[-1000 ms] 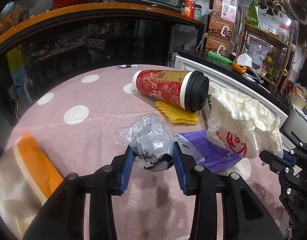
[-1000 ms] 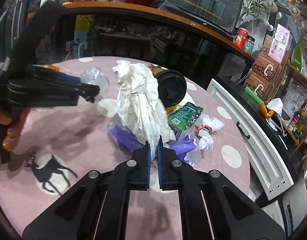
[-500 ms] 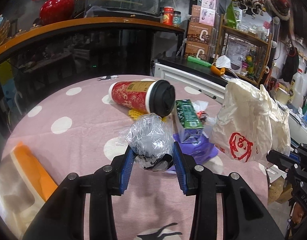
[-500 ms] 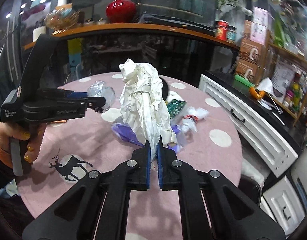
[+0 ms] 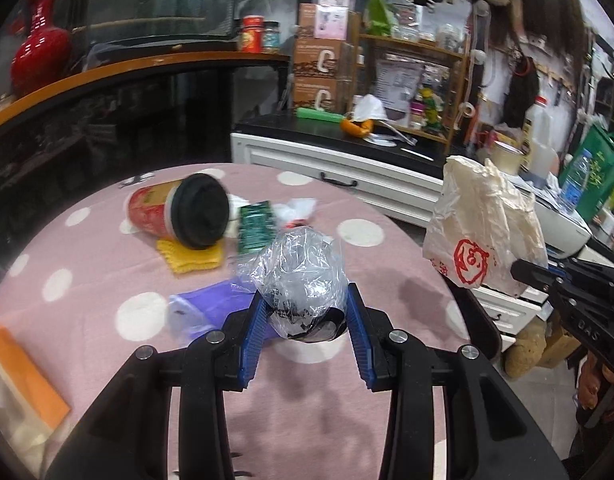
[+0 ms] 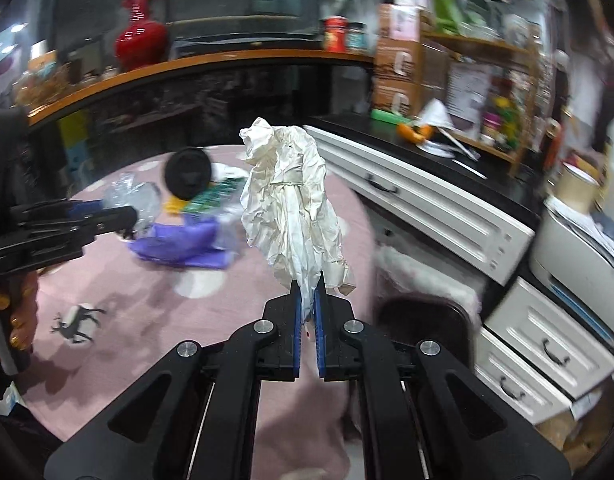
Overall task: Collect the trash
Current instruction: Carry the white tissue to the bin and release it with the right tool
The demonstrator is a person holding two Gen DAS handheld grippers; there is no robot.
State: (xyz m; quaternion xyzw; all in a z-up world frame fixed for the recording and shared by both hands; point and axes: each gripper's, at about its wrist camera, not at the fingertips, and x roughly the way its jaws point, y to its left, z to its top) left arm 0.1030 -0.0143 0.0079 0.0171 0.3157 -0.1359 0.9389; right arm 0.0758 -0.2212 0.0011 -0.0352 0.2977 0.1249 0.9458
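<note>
My left gripper (image 5: 305, 320) is shut on a crumpled clear plastic wrapper (image 5: 303, 276) and holds it above the pink dotted tablecloth (image 5: 107, 264). My right gripper (image 6: 307, 300) is shut on a white plastic bag (image 6: 295, 208) with a red print, held up past the table's right edge; the bag also shows in the left wrist view (image 5: 483, 240). On the table lie a red paper cup with a black lid (image 5: 179, 212), a green carton (image 5: 257, 226), a yellow foam net (image 5: 191, 258) and a purple bag (image 5: 211, 308).
A white drawer cabinet (image 6: 447, 216) with a black top stands to the right of the table. A dark stool with a fluffy white cover (image 6: 423, 280) sits beside the table edge. An orange-and-clear packet (image 5: 23, 376) lies at the table's left. A dark glass counter (image 5: 107, 120) curves behind.
Both grippers have swung right with their loads. The white bag has moved from over the table's trash pile to beyond its right edge. The wrapper now hangs over the purple bag.
</note>
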